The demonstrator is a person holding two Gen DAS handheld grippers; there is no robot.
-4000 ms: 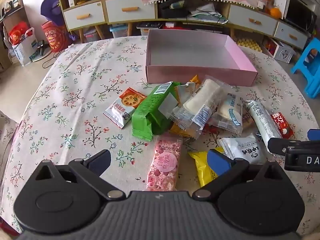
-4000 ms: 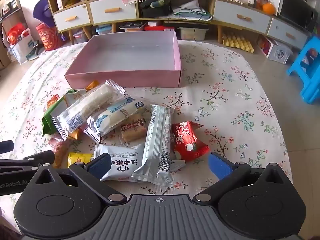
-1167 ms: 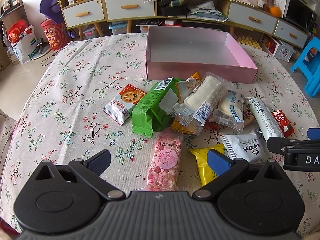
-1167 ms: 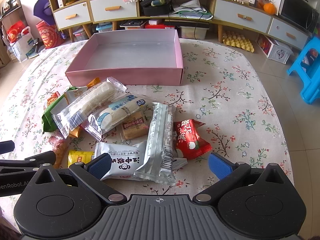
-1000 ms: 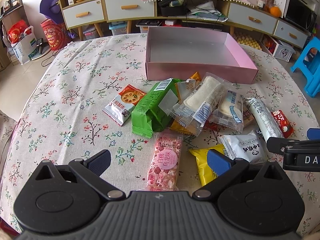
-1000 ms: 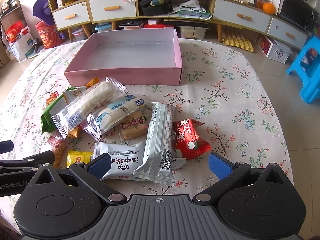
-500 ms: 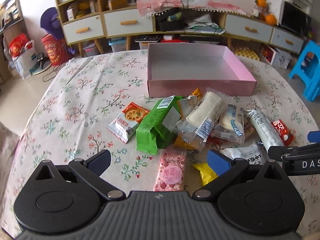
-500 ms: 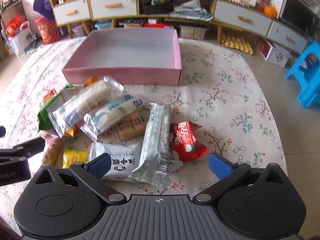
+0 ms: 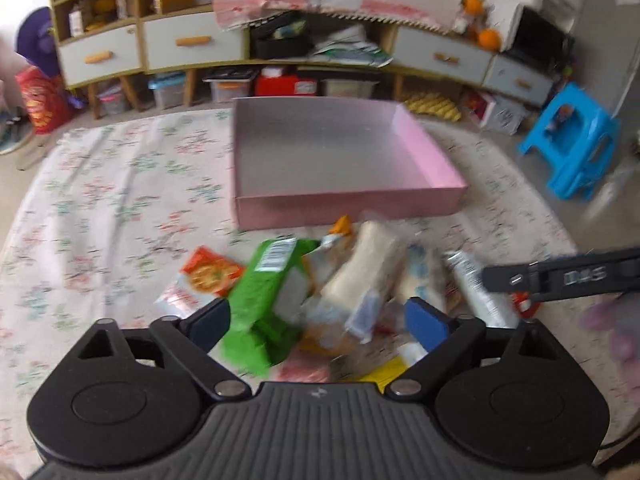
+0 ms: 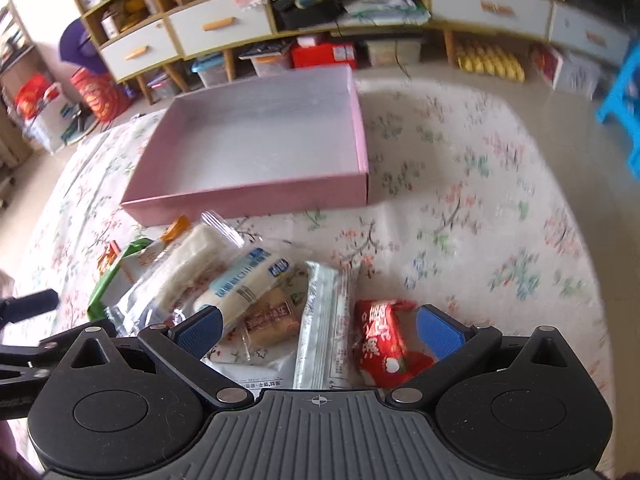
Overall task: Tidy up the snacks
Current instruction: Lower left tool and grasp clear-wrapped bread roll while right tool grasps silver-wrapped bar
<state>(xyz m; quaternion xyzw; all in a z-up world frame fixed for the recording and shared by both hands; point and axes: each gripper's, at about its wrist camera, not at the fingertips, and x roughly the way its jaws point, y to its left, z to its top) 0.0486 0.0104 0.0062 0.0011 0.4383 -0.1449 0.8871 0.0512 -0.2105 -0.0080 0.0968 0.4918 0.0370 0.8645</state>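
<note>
An empty pink box (image 9: 344, 200) (image 10: 256, 200) stands on the floral table behind a pile of snack packets. My left gripper (image 9: 318, 322) is open and empty over a green packet (image 9: 268, 304) and a clear-wrapped white bar (image 9: 360, 276). My right gripper (image 10: 320, 330) is open and empty over a silver bar (image 10: 326, 320), a red packet (image 10: 380, 340), a brown biscuit pack (image 10: 272, 322) and a blue-and-white bun pack (image 10: 240, 284). The left wrist view is blurred.
An orange-and-white packet (image 9: 204, 280) lies left of the pile. The right gripper's arm (image 9: 560, 276) shows at the right of the left wrist view. A blue stool (image 9: 576, 144) and a long cabinet (image 10: 360, 12) stand beyond the table.
Both grippers have moved forward and lower over the snack pile, toward the pink box. The packets and the box have not moved. Both stay open.
</note>
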